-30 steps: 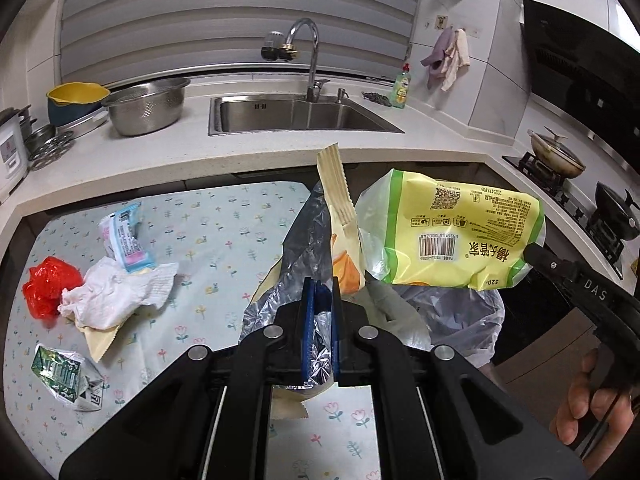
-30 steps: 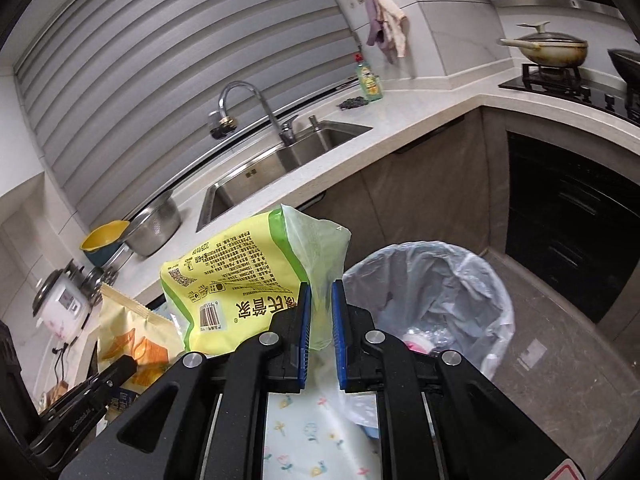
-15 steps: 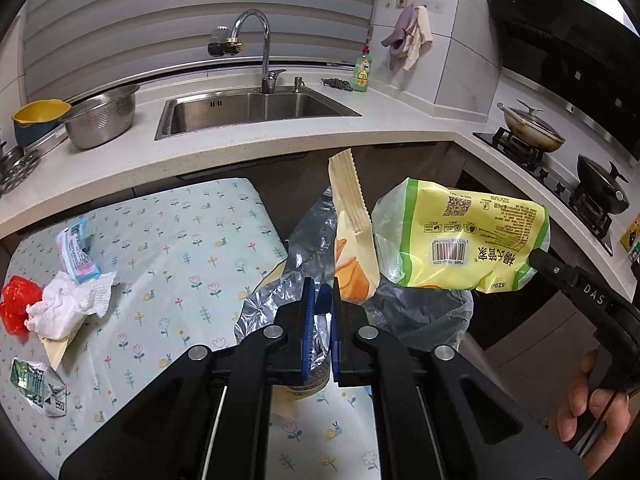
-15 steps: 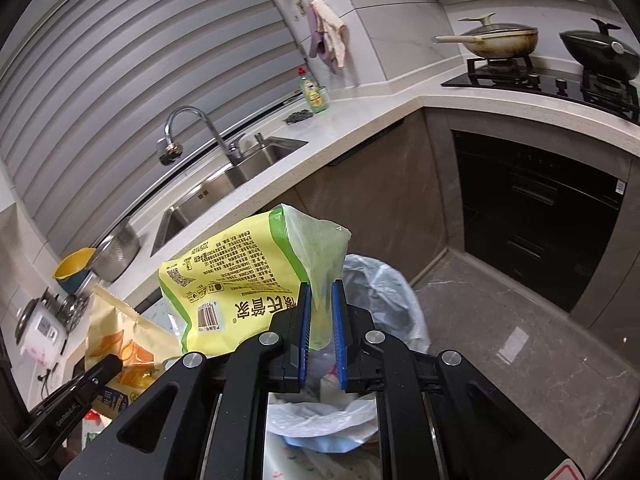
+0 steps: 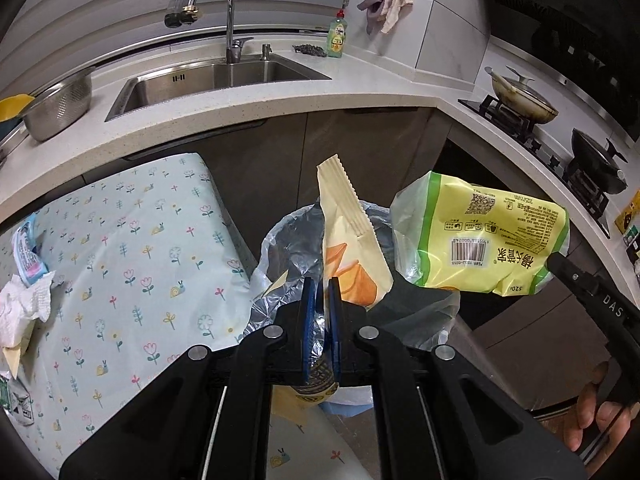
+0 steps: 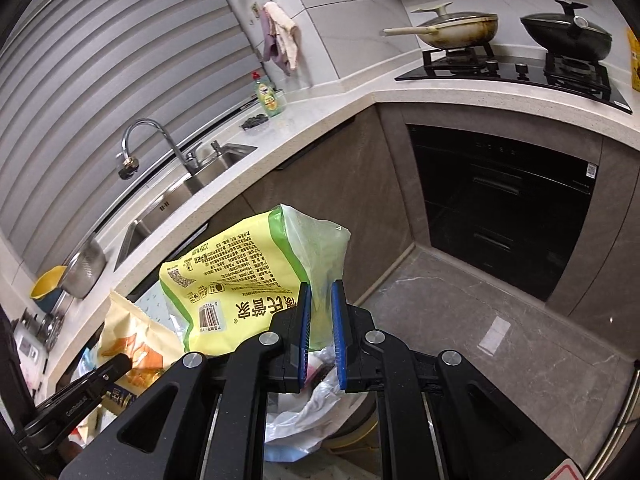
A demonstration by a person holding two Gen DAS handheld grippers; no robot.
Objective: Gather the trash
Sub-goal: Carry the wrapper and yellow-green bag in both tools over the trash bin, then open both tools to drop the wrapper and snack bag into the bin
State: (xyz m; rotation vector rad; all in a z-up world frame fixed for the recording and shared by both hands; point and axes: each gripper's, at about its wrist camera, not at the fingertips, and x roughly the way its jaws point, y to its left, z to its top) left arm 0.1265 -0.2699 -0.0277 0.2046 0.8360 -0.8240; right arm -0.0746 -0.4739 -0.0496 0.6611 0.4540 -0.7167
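Yellow-green wrapper (image 5: 480, 240) is hanging clenched in the right gripper (image 6: 320, 320), while the left gripper (image 5: 320, 312) is pinching the orange snack bag (image 5: 352, 248); both are hovering directly above the lined trash bin (image 5: 280, 240), the left nearer its centre.

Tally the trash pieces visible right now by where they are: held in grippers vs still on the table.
Held in grippers: 2, the orange-and-cream snack bag in the left gripper, the yellow-green food bag in the right gripper.
On the tablecloth: 3, the blue wrapper, crumpled tissue, green-and-white wrapper.
Total: 5
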